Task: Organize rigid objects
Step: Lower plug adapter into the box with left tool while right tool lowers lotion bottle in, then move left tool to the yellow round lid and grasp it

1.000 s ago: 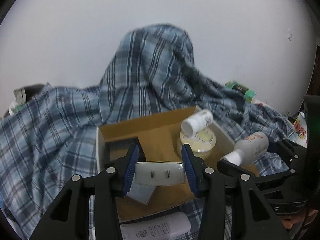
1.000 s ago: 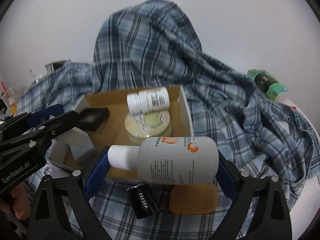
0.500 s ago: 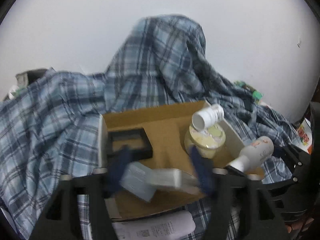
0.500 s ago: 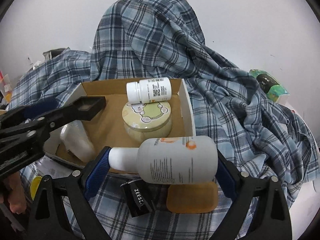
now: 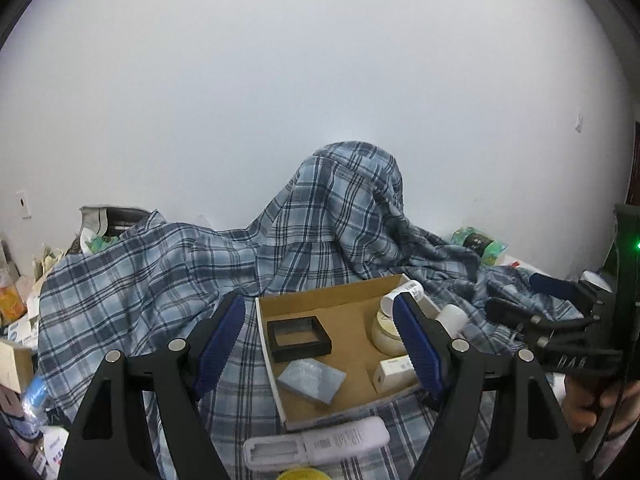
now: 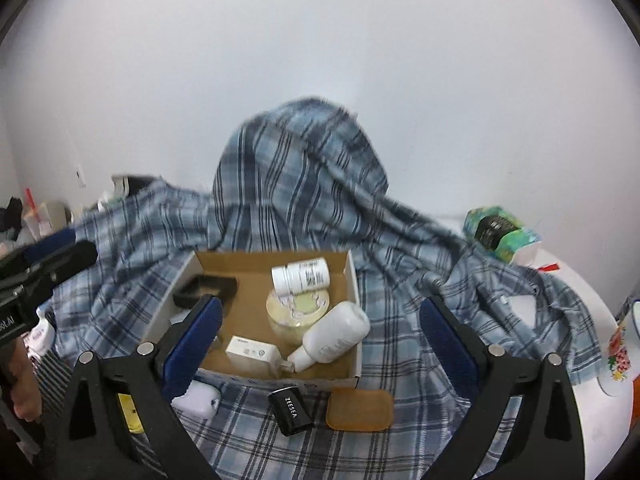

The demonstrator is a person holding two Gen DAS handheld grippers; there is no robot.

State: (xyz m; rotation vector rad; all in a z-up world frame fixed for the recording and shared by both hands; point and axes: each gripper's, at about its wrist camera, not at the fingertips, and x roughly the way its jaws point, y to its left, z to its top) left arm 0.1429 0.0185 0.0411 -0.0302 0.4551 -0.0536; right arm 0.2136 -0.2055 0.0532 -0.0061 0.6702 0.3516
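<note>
Both claws, left gripper [image 5: 320, 344] and right gripper [image 6: 320, 344], are wide apart, holding nothing. The white bottle [image 6: 336, 336] lies in the cardboard box [image 6: 354, 312] (leaning on a round jar [image 6: 296, 312]), ahead of the right claw.

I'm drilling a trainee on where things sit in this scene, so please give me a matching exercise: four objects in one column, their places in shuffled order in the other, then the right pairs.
Things:
1. white squeeze bottle
2. black ZEESEA case
3. pill bottle
4. black frame

Places:
A. lying on top of the round cream jar
B. on the plaid cloth, outside the cardboard box, beside the tan pad
C. in the box's left part, by its left wall
D. in the box's near right corner, lying tilted, cap toward the camera

Pairs: 1-D, 2-B, 3-A, 4-C
</note>
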